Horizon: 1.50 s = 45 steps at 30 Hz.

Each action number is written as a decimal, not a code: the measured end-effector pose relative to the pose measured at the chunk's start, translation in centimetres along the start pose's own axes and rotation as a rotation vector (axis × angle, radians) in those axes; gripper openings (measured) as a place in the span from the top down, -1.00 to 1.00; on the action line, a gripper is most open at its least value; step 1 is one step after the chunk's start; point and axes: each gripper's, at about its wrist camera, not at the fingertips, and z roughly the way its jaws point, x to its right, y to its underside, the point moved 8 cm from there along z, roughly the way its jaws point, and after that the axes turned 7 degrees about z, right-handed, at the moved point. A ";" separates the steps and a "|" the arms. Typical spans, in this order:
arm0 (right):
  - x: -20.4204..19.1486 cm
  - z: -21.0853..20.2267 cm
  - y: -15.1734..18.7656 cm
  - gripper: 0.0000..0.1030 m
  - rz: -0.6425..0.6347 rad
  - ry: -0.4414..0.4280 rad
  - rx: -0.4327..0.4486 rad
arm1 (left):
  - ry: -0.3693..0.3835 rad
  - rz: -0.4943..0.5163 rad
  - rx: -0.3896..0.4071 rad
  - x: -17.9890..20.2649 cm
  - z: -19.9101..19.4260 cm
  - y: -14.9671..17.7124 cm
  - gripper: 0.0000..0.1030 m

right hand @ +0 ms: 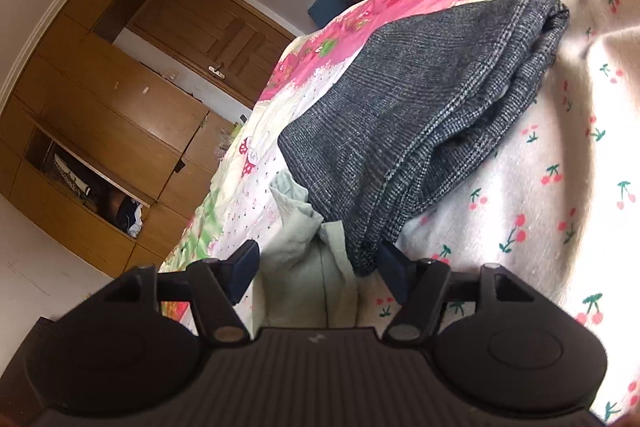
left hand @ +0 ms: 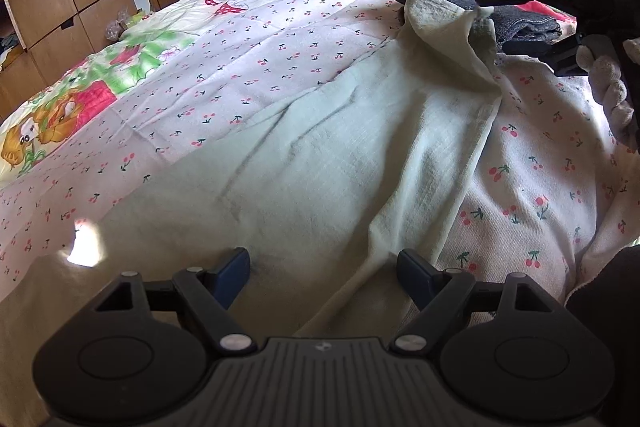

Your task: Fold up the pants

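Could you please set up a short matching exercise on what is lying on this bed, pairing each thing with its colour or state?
Things:
1. pale green pants
2. grey folded garment
3. bedspread
4. left gripper

Descriptions:
A. white with a small cherry print
B. jaws wide apart above the cloth, nothing between the pads
C. spread out long, its far end raised at the right gripper
D. dark and woven, folded into a stack beyond the pants

Pairs: 1-C, 2-D, 3-A, 4-B
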 end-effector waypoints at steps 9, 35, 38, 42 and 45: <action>-0.3 2.1 0.7 -0.45 -0.038 0.066 -0.014 | 0.003 -0.001 0.005 -0.1 0.1 0.0 -0.82; 1.6 -1.5 -2.6 0.92 0.139 0.188 -0.143 | 0.178 -0.005 -0.066 3.3 -2.6 0.6 -0.82; -1.4 -3.6 -3.0 0.92 -0.005 0.135 -0.059 | 0.246 -0.037 0.015 2.9 -5.2 0.3 -0.83; 1.8 -1.9 -2.3 0.92 0.023 0.295 -0.126 | 0.143 -0.031 0.073 0.1 -5.0 -0.9 -0.82; 2.6 -2.7 -1.7 0.92 0.004 0.316 -0.108 | 0.205 -0.144 0.121 -1.9 -5.6 -1.8 -0.82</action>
